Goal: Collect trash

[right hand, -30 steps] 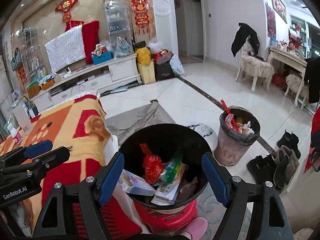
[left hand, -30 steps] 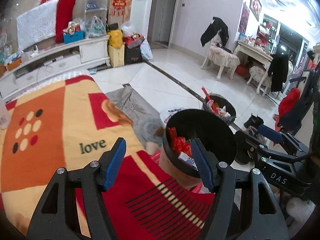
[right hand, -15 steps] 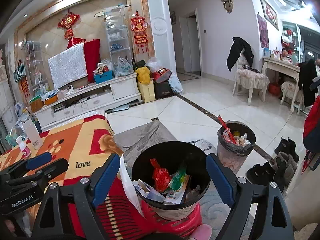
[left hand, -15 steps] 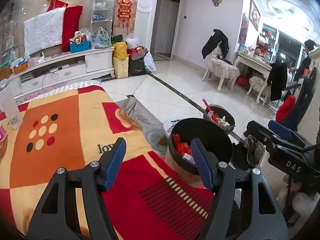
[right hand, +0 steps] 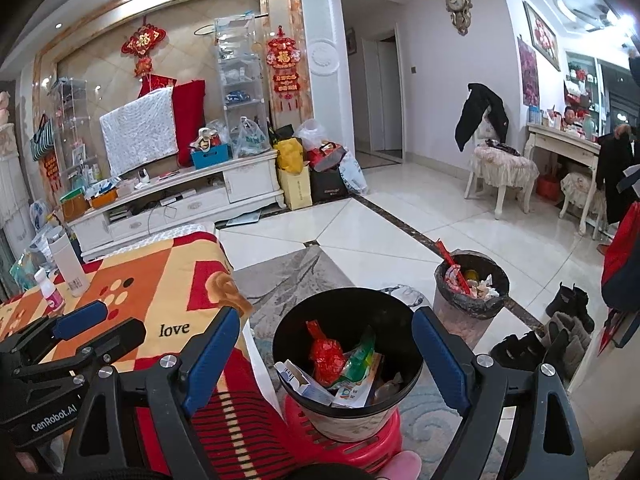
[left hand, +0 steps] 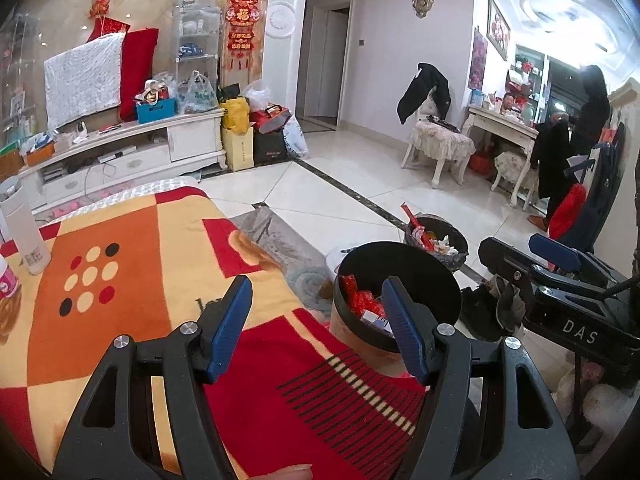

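Left wrist view: left tongs [left hand: 316,320] spread wide and empty, lower centre, above the blanket-covered table [left hand: 120,280]; black bin [left hand: 400,280] right of centre. Right wrist view: right tongs [right hand: 326,356] wide, empty; bin with trash [right hand: 328,356] at bottom centre.

You can read "love" on the blanket [right hand: 120,276] in the right wrist view. "GenRobot.AI" is printed on the left gripper [right hand: 78,322] there. In the left wrist view, "DAS" is printed on the right gripper [left hand: 532,252]. The bottle labels are too small to read.
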